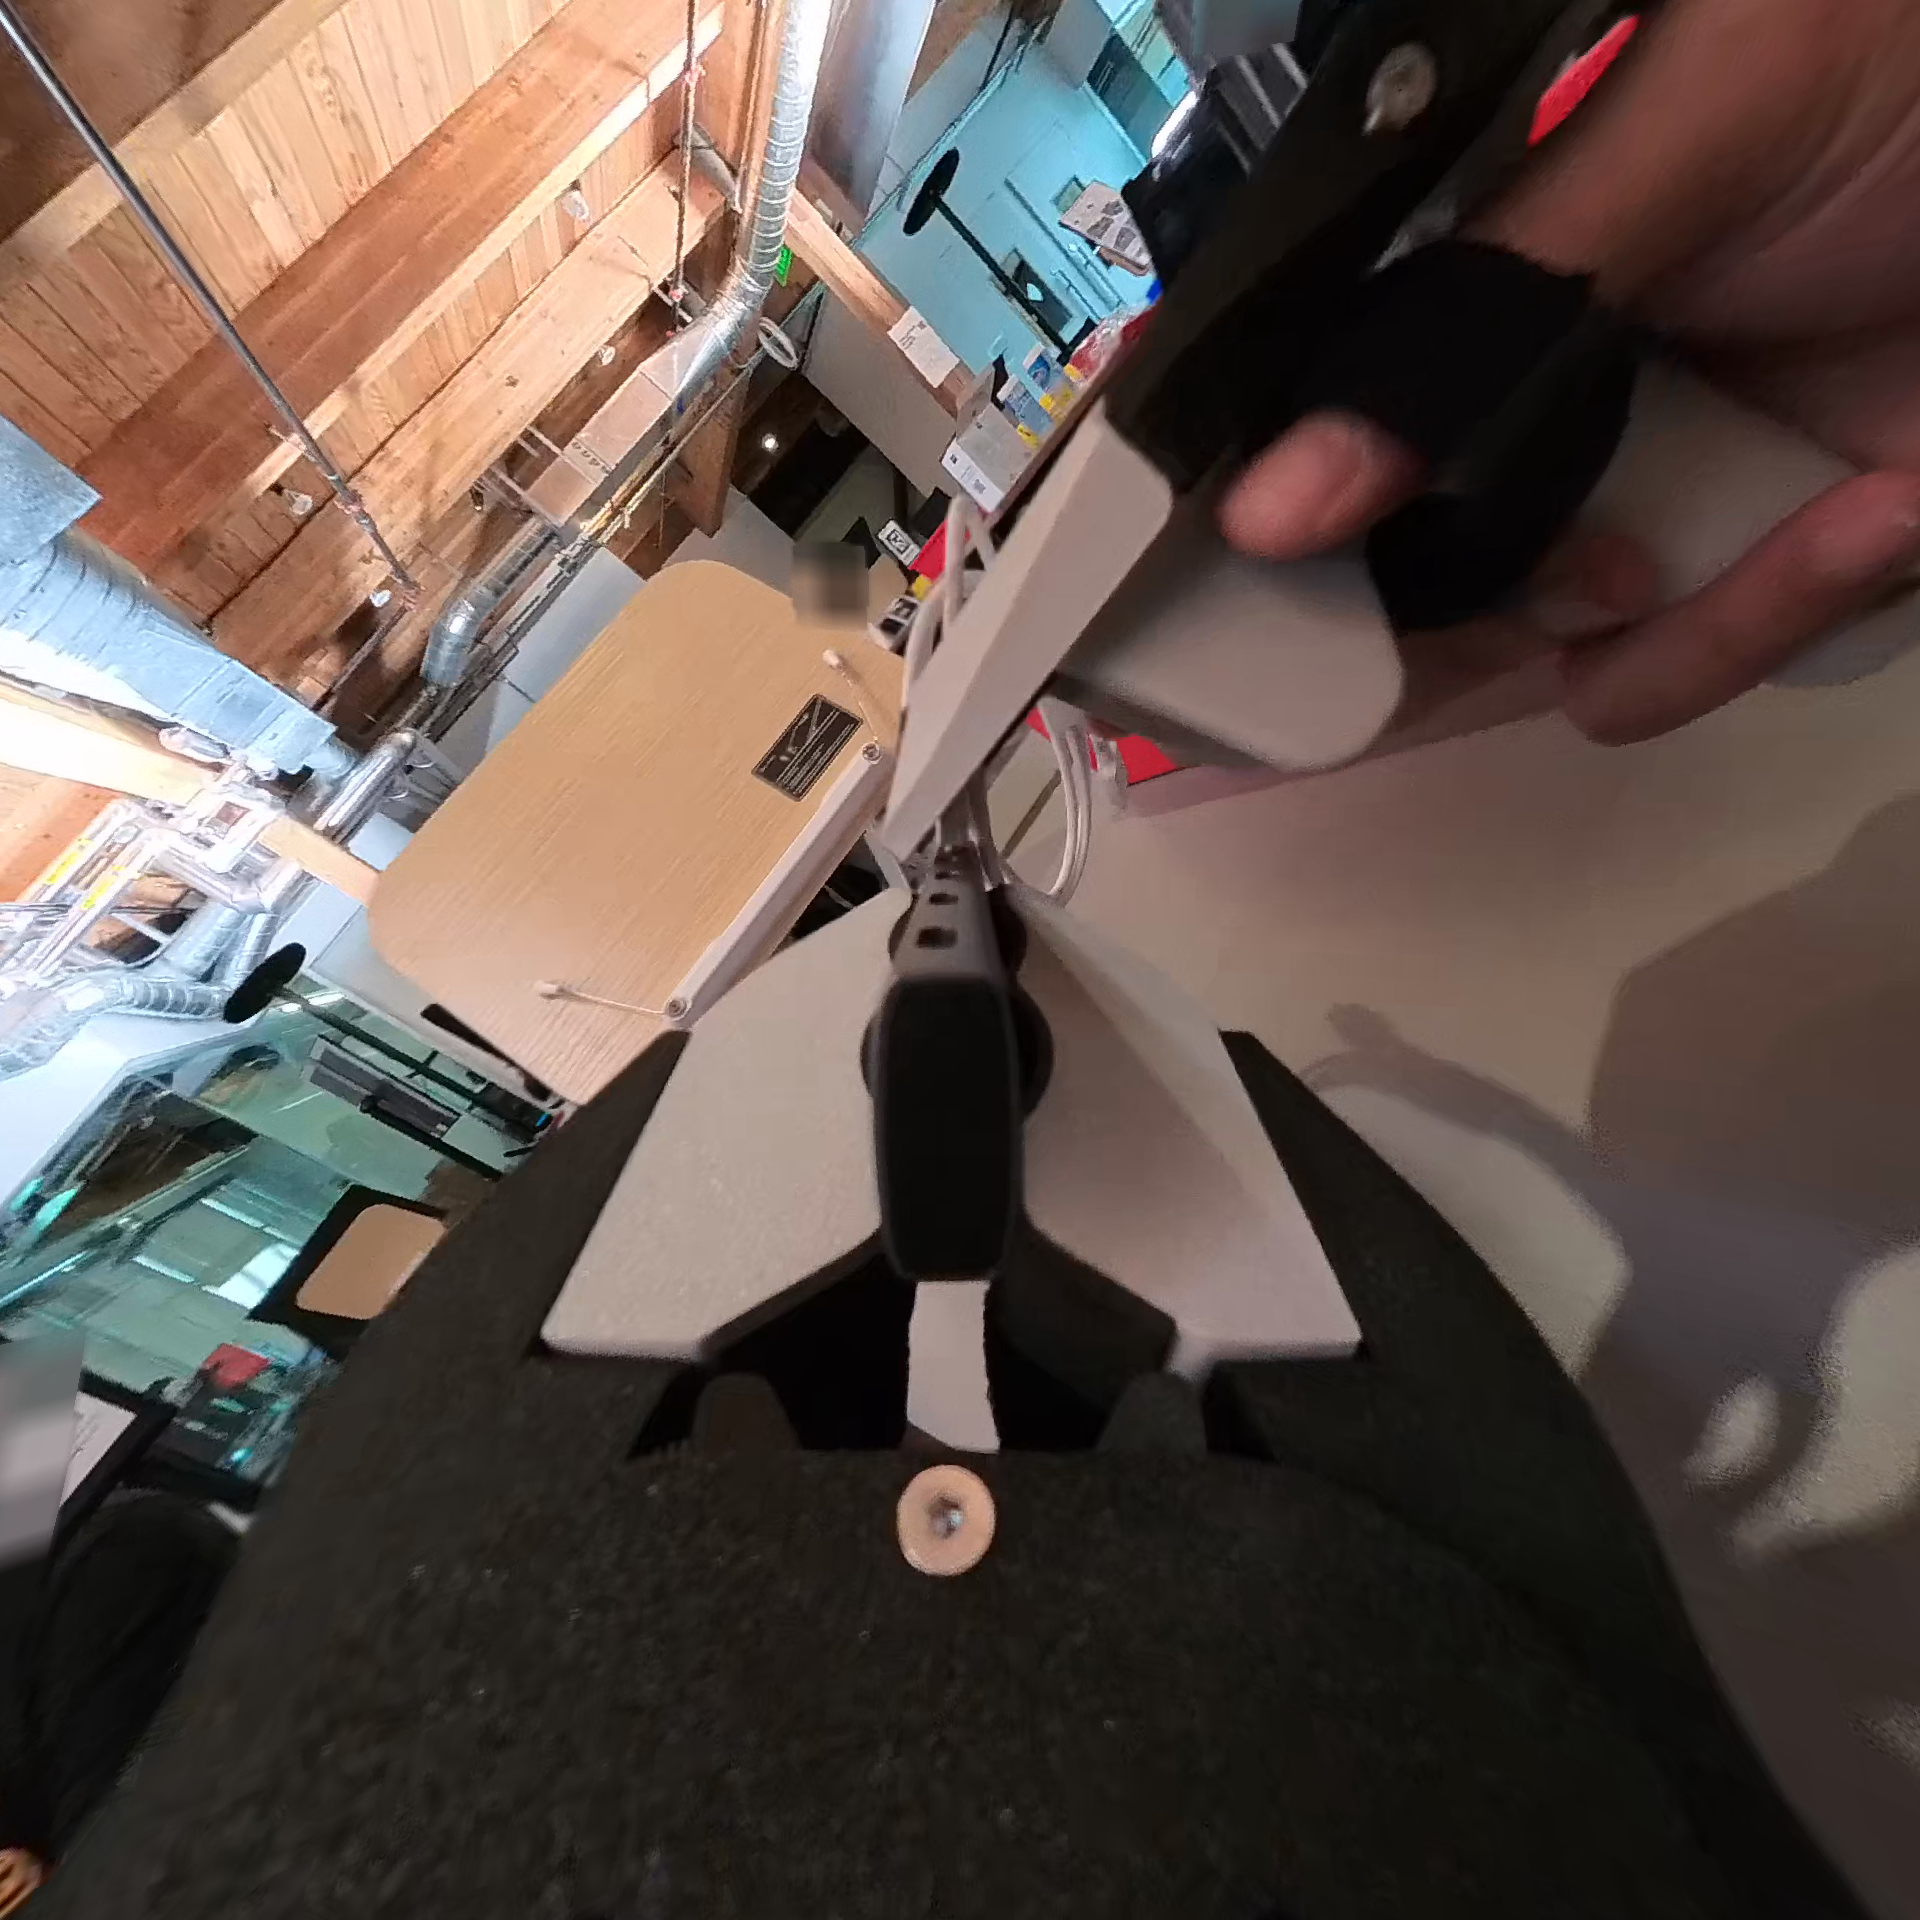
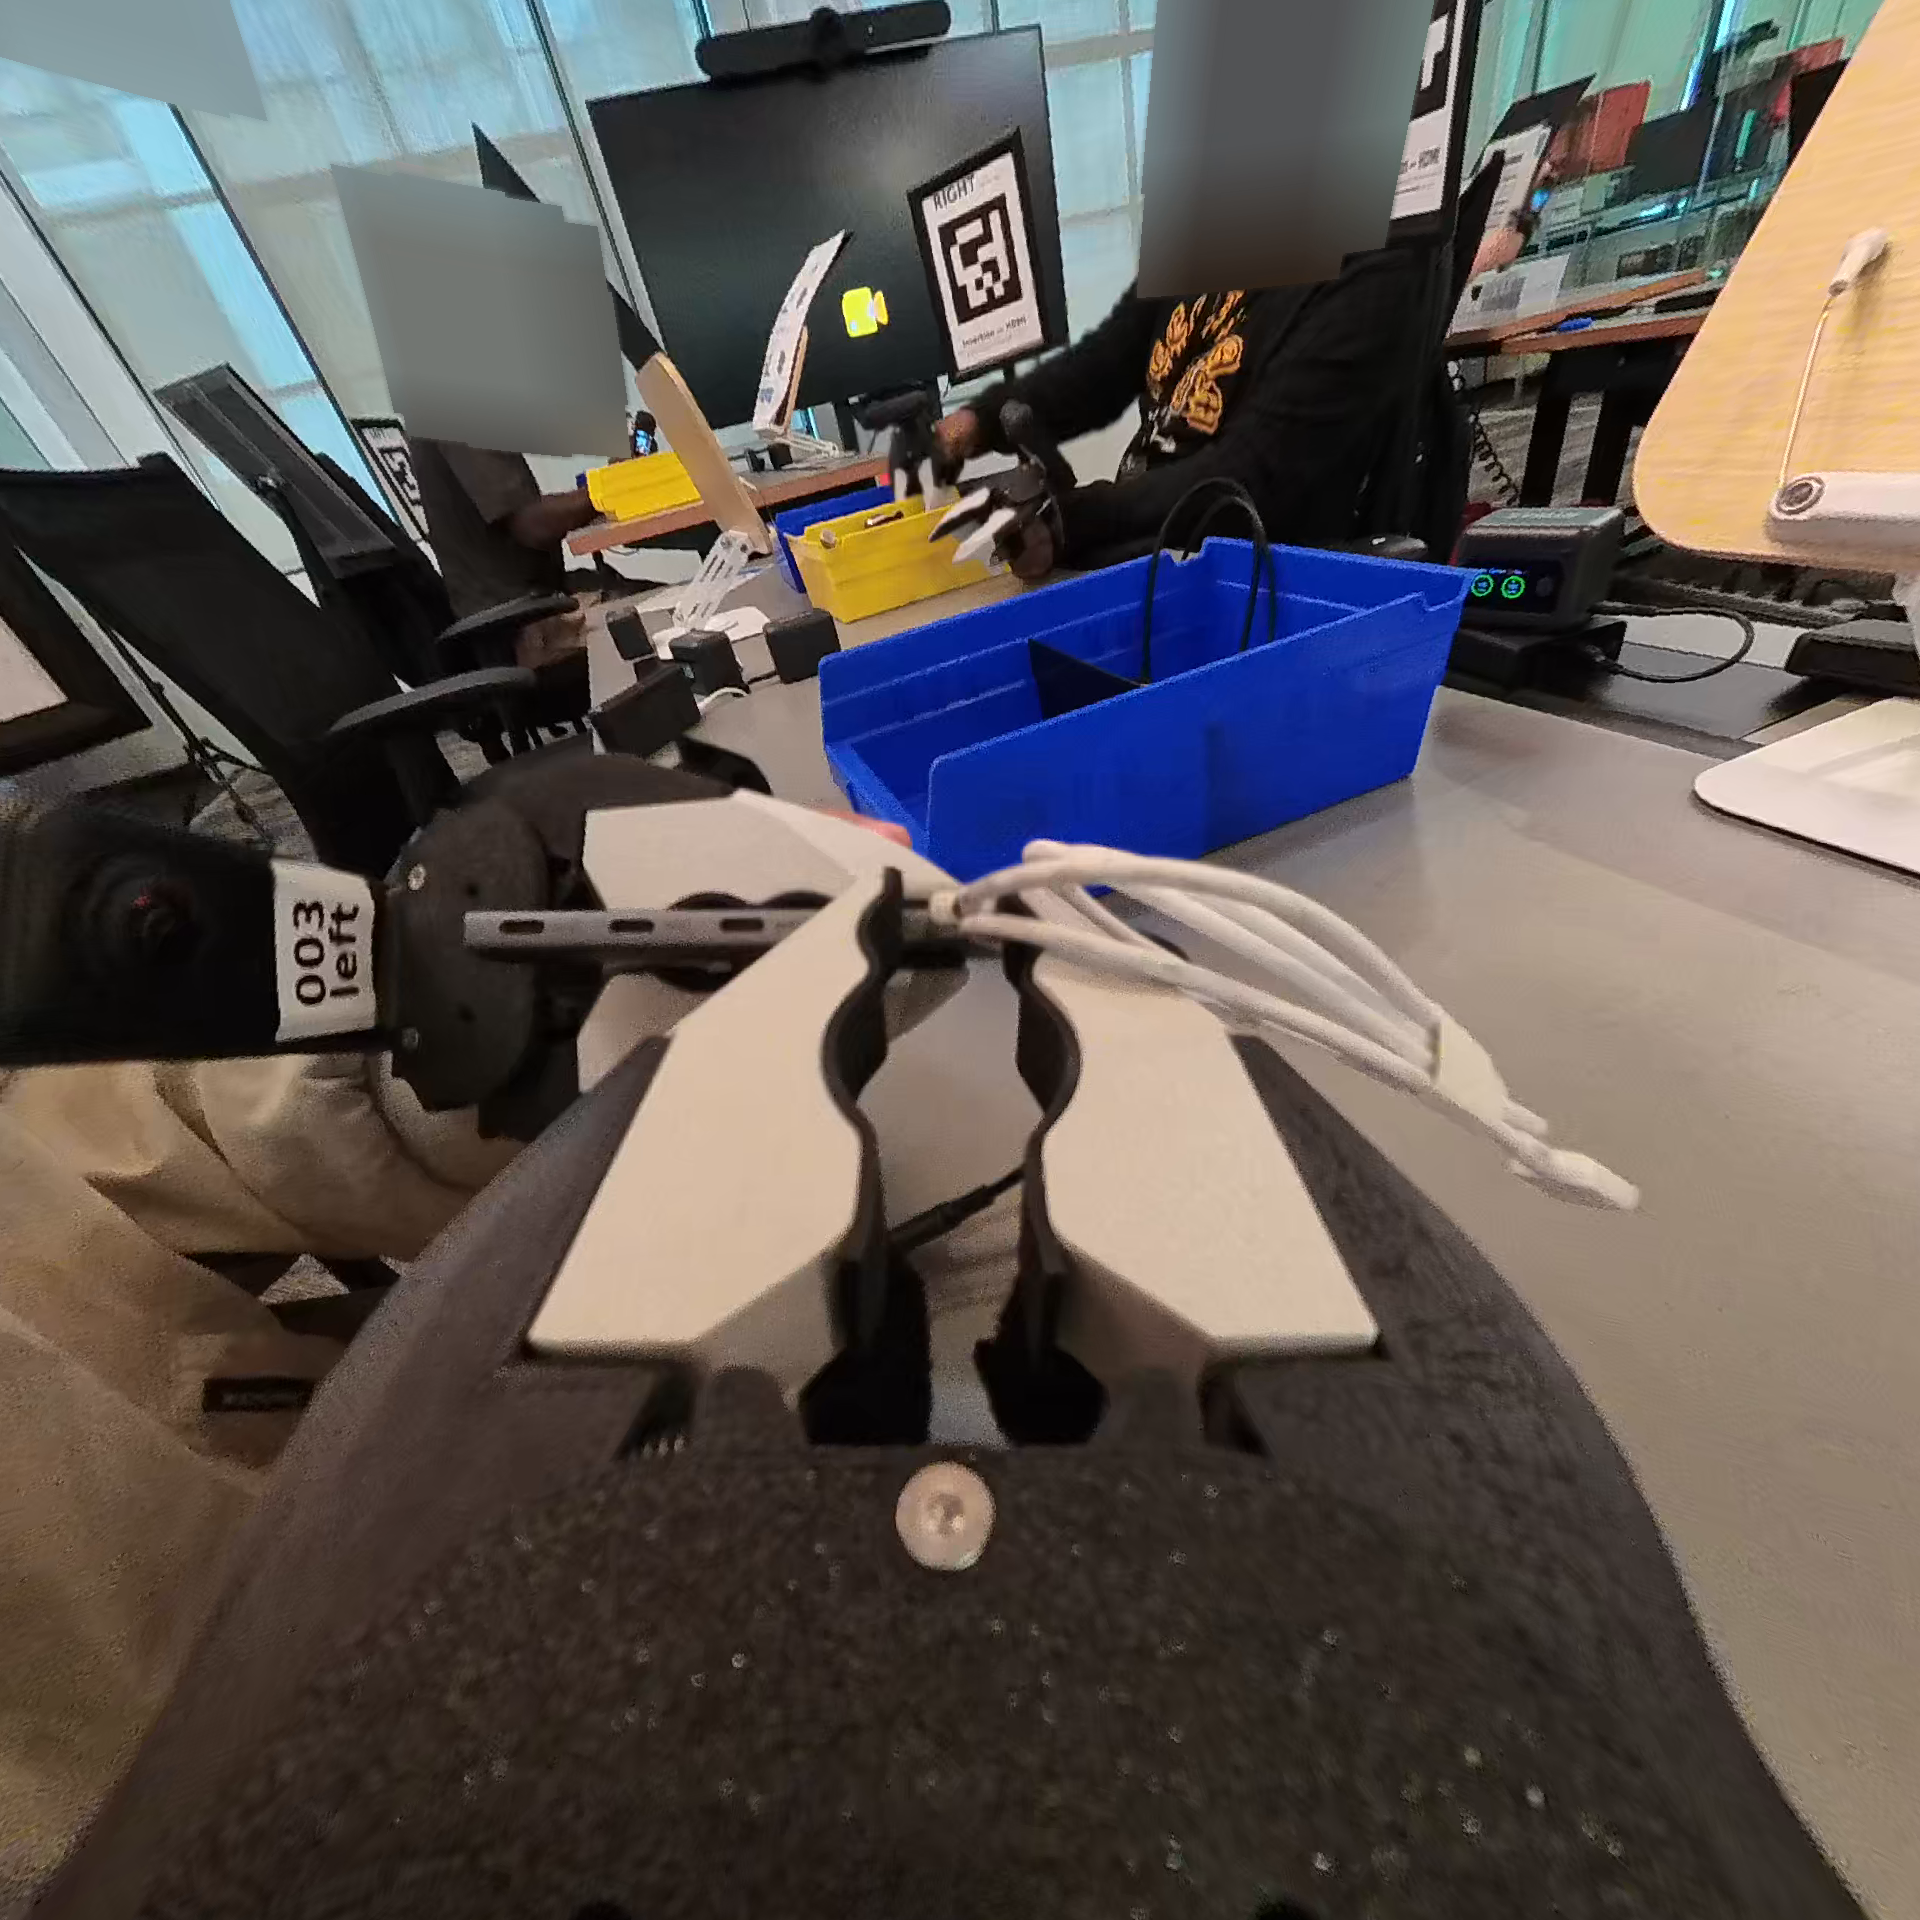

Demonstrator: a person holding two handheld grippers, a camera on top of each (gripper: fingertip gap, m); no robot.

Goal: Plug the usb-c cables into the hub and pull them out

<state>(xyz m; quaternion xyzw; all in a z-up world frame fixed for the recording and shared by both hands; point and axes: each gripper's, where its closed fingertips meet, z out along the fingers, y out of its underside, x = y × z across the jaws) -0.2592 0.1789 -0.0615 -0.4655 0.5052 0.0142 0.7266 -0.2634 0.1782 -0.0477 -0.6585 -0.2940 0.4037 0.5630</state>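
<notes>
My left gripper [image 1: 951, 914] is shut on a slim dark grey hub [image 1: 940, 1122], seen end-on between its white fingers. In the right wrist view the hub [image 2: 634, 925] sticks out sideways from the left gripper's fingers [image 2: 717, 831], port slots facing me. My right gripper [image 2: 951, 925] is closed on a white usb-c plug [image 2: 943, 904] at the hub's end, jaws only narrowly apart. A bundle of several white cables [image 2: 1195, 935] fans right over the right finger to a white clip [image 2: 1465, 1070] and loose plugs [image 2: 1574, 1179]. The right gripper and a hand [image 1: 1714, 468] show at the upper right.
A blue divided bin [image 2: 1143, 748] stands just beyond the grippers on the grey table [image 2: 1610, 987]. A yellow bin [image 2: 883, 561], black chargers [image 2: 717, 655] and a monitor [image 2: 790, 208] are farther back, with seated people. A tilted wooden board on a white stand [image 2: 1787, 343] is at the right. The tips of both grippers are at nearly the same place.
</notes>
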